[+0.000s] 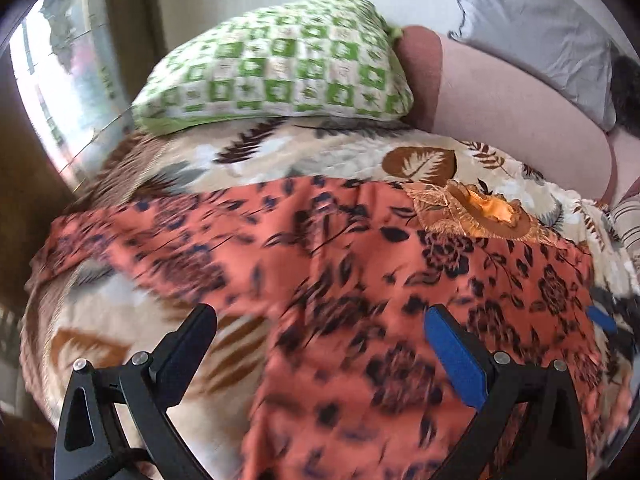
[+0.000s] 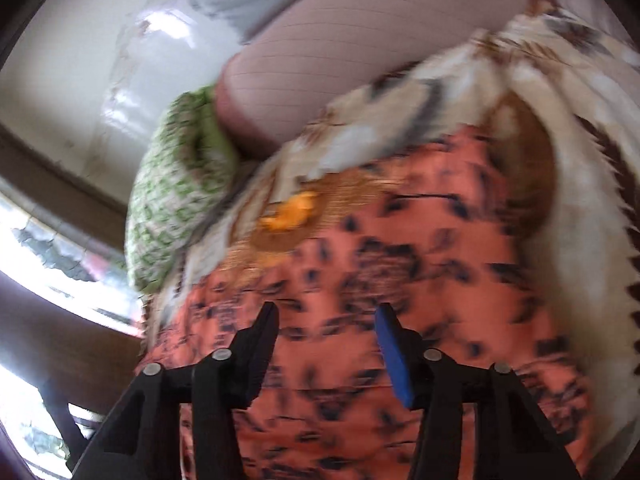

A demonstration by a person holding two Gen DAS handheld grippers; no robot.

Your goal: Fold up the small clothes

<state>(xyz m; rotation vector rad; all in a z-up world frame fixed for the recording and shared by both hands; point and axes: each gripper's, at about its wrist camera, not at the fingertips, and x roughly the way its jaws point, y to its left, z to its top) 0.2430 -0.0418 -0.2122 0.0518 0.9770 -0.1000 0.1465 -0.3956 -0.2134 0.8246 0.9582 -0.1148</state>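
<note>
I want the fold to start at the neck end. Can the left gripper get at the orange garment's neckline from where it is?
Probably yes. The left gripper is open above the orange garment, and only flat cloth lies between it and the neckline; nothing blocks the way.

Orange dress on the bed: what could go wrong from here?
Both the left gripper and right gripper hang open over the dress, so a pinch might also catch the leaf-print blanket beneath. The spread sleeve and the lace collar could bunch in a fold.
</note>
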